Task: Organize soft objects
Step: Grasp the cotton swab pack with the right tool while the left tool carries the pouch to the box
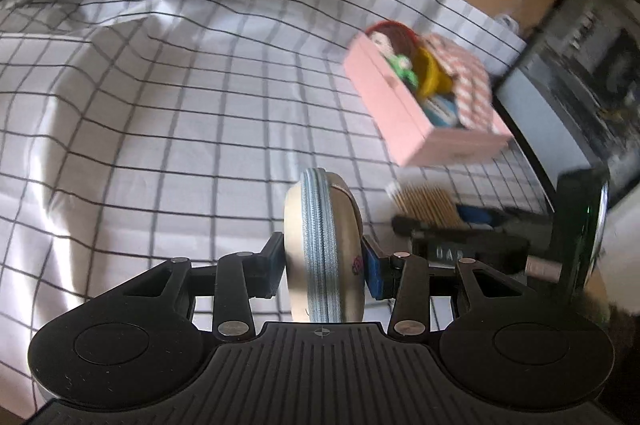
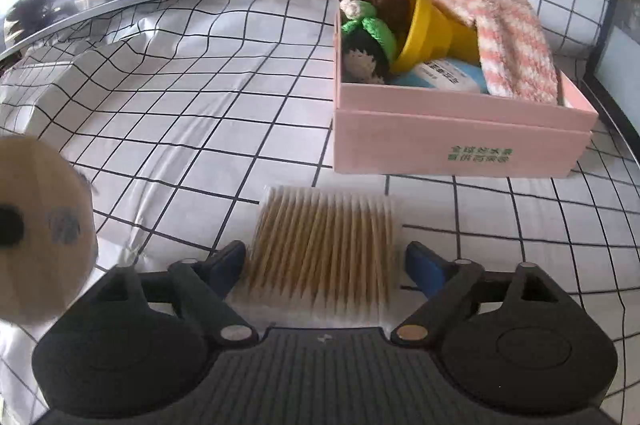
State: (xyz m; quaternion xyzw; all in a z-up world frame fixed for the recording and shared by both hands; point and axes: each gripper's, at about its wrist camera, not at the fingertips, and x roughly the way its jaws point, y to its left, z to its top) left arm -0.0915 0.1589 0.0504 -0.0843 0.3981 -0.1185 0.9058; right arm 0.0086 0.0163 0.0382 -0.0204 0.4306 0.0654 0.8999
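Your left tongs (image 1: 323, 257) grip the round beige zippered pouch (image 1: 323, 245); your right tongs (image 2: 325, 265) straddle, ungripped, the clear pack of wooden-stemmed swabs (image 2: 324, 245) just before the pink cardboard box (image 2: 460, 141), stems running toward it.

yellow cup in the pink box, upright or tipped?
Tipped. The yellow cup leans on its side in the pink box, rim towards the dolls, with the striped sock draped over its base end.

Matt pink cardboard box (image 2: 460, 145), fuzzy knit sock (image 2: 516, 37), smooth checked cloth (image 2: 200, 105), wooden-stemmed swabs (image 2: 324, 245).
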